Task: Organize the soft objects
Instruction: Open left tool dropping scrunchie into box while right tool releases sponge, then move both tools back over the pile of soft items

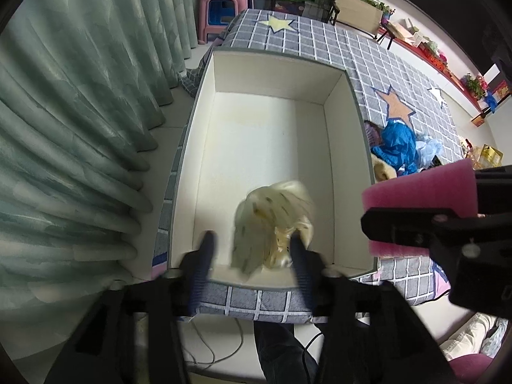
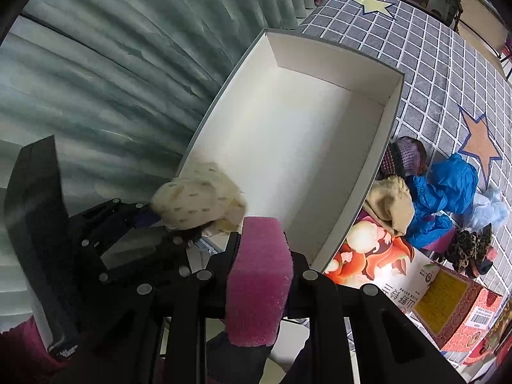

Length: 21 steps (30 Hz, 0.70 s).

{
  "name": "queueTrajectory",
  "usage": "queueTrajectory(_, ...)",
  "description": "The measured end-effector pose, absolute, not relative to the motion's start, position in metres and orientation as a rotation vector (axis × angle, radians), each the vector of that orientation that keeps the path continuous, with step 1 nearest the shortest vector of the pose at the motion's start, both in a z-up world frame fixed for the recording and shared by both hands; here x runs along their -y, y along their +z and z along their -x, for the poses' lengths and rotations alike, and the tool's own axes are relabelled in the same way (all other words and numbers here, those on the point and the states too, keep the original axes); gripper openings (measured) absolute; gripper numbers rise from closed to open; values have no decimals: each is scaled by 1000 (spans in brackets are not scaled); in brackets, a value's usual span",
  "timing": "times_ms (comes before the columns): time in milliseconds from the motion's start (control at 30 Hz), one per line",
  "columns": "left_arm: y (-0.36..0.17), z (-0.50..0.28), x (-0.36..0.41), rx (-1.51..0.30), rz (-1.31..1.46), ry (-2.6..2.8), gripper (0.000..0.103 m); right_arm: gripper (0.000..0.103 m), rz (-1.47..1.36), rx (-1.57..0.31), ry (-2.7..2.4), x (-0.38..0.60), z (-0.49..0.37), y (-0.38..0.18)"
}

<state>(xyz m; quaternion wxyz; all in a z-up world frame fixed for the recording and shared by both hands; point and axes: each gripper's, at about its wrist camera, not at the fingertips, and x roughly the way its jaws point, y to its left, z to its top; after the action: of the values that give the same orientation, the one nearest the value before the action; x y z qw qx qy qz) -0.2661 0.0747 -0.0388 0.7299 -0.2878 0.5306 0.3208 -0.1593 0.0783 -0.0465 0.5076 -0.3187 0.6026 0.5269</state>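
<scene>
The left gripper hangs over the near edge of the box, its jaws apart, with a pale spotted cloth between the fingers; motion blur hides whether the cloth touches either finger or the box floor. From the right wrist view the cloth sits at the left gripper's tips, at the box's near left corner. The right gripper is clamped on a pink sponge, held just outside the box's near right wall; the left wrist view shows the sponge level with that rim.

The box is white inside with a grey rim, and apart from the cloth its floor is bare to the far wall. It rests on a checked star mat. The curtain runs close along its left side. On the right, a tan cloth lies against the box wall, with a blue garment and a dark knit piece just beyond it, and a printed carton near the box's near right corner
</scene>
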Motion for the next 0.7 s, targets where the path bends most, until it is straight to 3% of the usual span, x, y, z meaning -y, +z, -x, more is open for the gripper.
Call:
queueTrajectory(33,-38,267,-75,-1161,634,704,79,22,768,-1450,1269,-79,159,-46)
queueTrajectory(133,-33,269,-77,-1120,657,697,84,24,752,-1450,1276,-81,156,-43)
queueTrajectory(167,-32,270,-78,-1110,668,694,88,38,747,-1447,1277,-82,155,-41)
queueTrajectory(200,-32,271,-80,-1095,682,696,96,69,742,-1447,1279,-83,154,-40)
queueTrajectory(233,-33,271,-82,-1084,695,695,102,85,735,-1448,1282,-84,153,-39)
queueTrajectory(267,-36,270,-85,-1073,708,694,103,94,727,-1448,1286,-84,152,-38)
queueTrajectory(500,-50,258,-97,-1076,743,652,103,94,676,-1424,1239,-82,136,-25)
queueTrajectory(700,-29,230,-98,-1081,691,515,103,94,567,-1429,1144,-60,103,4)
